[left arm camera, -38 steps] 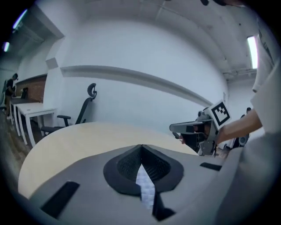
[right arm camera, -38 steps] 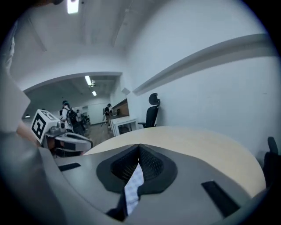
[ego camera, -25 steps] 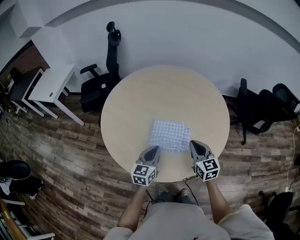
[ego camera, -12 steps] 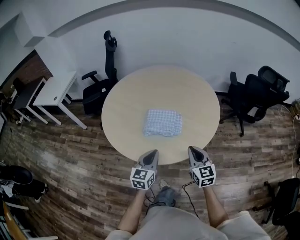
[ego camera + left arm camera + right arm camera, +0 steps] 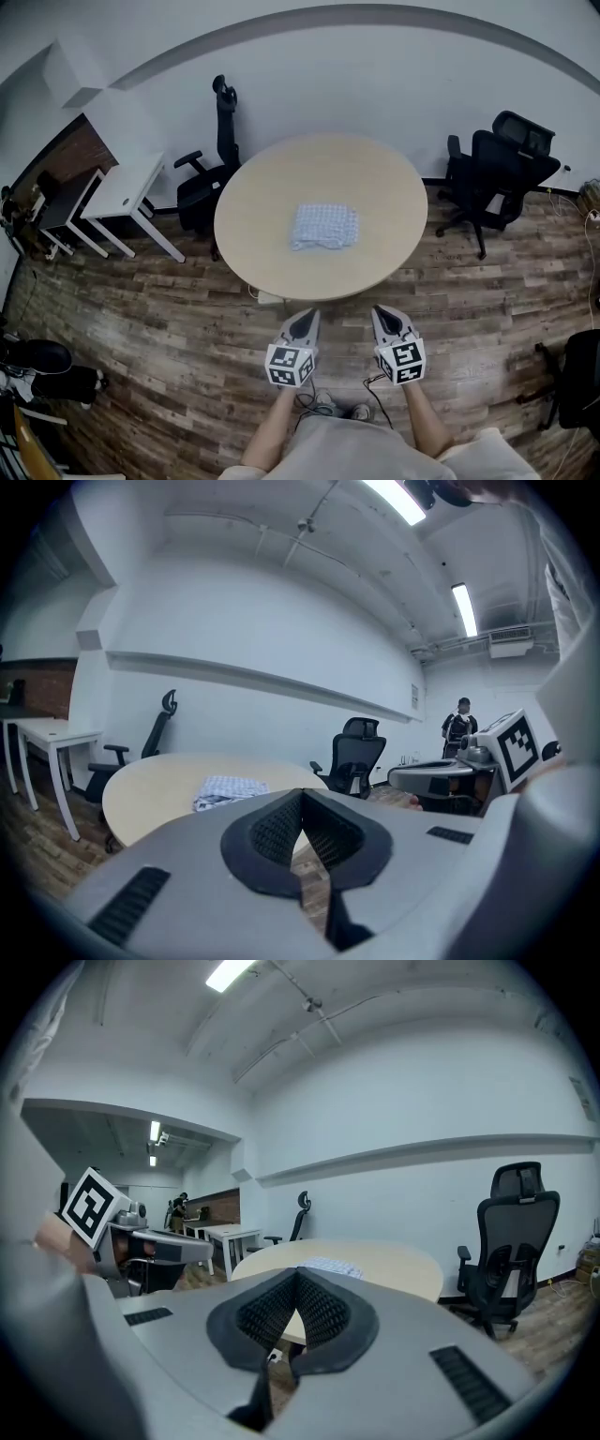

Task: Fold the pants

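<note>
The pants [image 5: 324,227] lie folded into a small blue-and-white checked bundle near the middle of the round wooden table [image 5: 272,197]. Both grippers hang over the plank floor, short of the table's near edge and apart from the cloth. My left gripper [image 5: 304,320] is shut with nothing in it, and so is my right gripper [image 5: 385,317]. In the left gripper view the bundle [image 5: 230,790] shows beyond the shut left gripper [image 5: 300,795]. From the right gripper view the pants [image 5: 330,1265] sit on the tabletop past the shut right gripper [image 5: 297,1274].
A black office chair [image 5: 214,169] stands behind the table at the left, and others [image 5: 495,169] at the right. A white desk [image 5: 125,187] is at the far left. A cable [image 5: 380,398] trails on the floor by the person's feet. A person [image 5: 457,726] stands far off.
Both grippers, still shut, have drawn back from the table's near edge to over the floor. The view has backed off, so the table and folded pants look smaller and farther.
</note>
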The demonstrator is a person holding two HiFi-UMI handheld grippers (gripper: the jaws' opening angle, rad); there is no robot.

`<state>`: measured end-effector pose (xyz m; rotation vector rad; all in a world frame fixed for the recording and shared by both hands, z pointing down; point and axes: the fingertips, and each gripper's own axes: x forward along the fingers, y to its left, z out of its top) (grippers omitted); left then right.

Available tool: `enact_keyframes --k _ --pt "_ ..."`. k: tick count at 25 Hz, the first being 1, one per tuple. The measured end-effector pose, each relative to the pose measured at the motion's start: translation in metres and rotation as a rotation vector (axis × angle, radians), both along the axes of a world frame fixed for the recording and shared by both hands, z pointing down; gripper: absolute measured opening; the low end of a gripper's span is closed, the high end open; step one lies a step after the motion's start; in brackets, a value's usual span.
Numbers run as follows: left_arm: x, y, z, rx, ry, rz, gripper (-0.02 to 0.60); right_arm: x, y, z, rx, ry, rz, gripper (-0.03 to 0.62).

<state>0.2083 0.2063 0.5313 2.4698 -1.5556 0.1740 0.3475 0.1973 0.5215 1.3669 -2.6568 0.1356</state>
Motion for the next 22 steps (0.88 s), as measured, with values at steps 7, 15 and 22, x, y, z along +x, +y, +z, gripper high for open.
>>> enact_keyframes --k 7,15,22 --pt "-0.006 0.04 -0.002 -0.003 0.013 0.016 0.031 -0.006 0.048 -0.01 0.008 0.007 0.035 0.028" --pt "-0.019 0.065 0.002 -0.004 -0.019 0.033 0.031 -0.022 0.066 -0.012 0.002 0.034 0.056 0.028" --pt "-0.017 0.073 0.007 -0.001 -0.018 0.061 0.031 -0.027 0.072 -0.007 -0.005 0.064 0.066 0.028"
